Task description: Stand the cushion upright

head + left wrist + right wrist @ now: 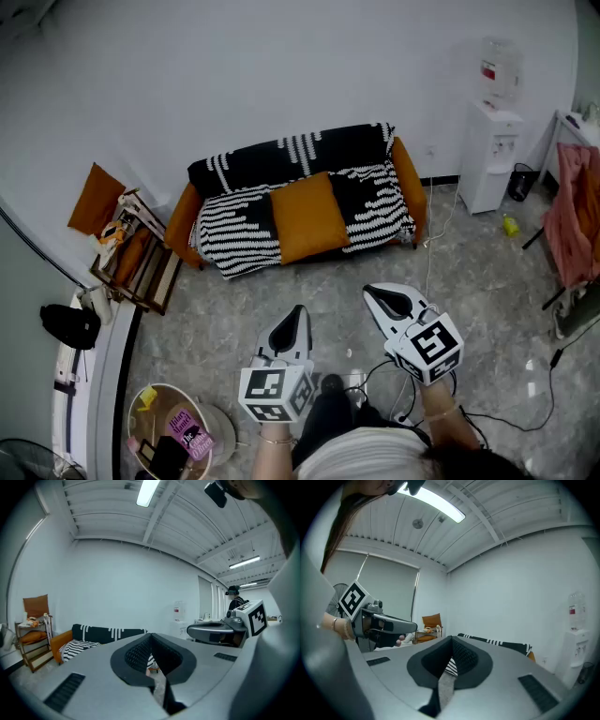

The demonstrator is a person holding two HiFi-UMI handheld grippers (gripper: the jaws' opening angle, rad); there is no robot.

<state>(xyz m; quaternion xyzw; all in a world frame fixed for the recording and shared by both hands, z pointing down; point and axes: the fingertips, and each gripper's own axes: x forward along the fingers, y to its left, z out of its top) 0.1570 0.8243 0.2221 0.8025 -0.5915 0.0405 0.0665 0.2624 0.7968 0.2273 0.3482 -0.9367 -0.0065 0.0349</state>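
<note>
Both claws sit right under our nose: left claw (pixel 298 314) and right claw (pixel 371 293) are each pinched fully closed with nothing in them, pointing roughly level across the floor (pixel 469 281).

Our cushion (pixel 305 217), the orange one, is well ahead of the left claw and a bit to the left of where the right claw points. It looks like it's lying flat on the seat of the sofa (pixel 183 225), on top of the black-and-white striped throw (pixel 239 234), far edge against the backrest.

We'd guess it's light, soft and floppy, so it'll sag if we lift from the middle. Best bet is pinching the near edge at the two corners, one claw each, and tipping it up against the backrest. The fabric doesn't look slippery.

Writing-wise: the purple book (pixel 187 433) off to the left claw's side has white lettering, and the water dispenser (pixel 492 150) far right of the right claw has a red label on its bottle, but both are too small for us to read.
</note>
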